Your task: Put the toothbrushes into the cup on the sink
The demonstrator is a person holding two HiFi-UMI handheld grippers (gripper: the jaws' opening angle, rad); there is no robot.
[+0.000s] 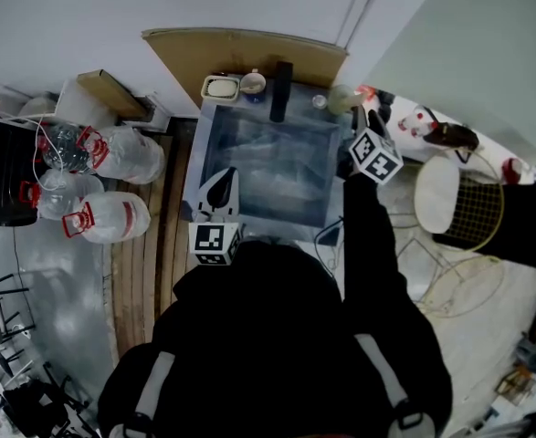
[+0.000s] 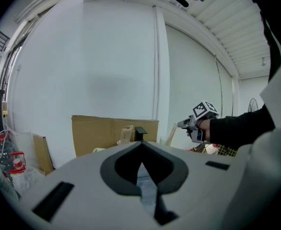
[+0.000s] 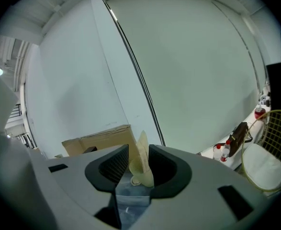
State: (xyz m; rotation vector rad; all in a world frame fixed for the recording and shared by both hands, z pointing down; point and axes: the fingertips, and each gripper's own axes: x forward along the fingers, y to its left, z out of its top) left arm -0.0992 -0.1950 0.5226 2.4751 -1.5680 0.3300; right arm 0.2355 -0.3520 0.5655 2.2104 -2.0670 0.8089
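Note:
A steel sink (image 1: 205,153) lies in front of me. At its far right corner stands a pale translucent cup (image 1: 342,99). My right gripper (image 1: 360,119) hovers right behind the cup. In the right gripper view its jaws stand wide apart (image 3: 139,153), and the cup (image 3: 141,175) with a pale toothbrush (image 3: 143,150) standing up in it shows in the gap, touched by neither pad. My left gripper (image 1: 221,184) rests over the sink's near left edge. Its tips meet (image 2: 140,148) with nothing between them. The left gripper view also shows the right gripper (image 2: 182,124) beside the toothbrush (image 2: 172,132).
A soap dish (image 1: 220,87), a white mug (image 1: 252,83) and a dark tap (image 1: 280,89) line the sink's far rim before a cardboard sheet (image 1: 240,53). Water jugs (image 1: 112,153) and wooden boards (image 1: 149,245) lie left. A white-seated wire chair (image 1: 437,194) stands right.

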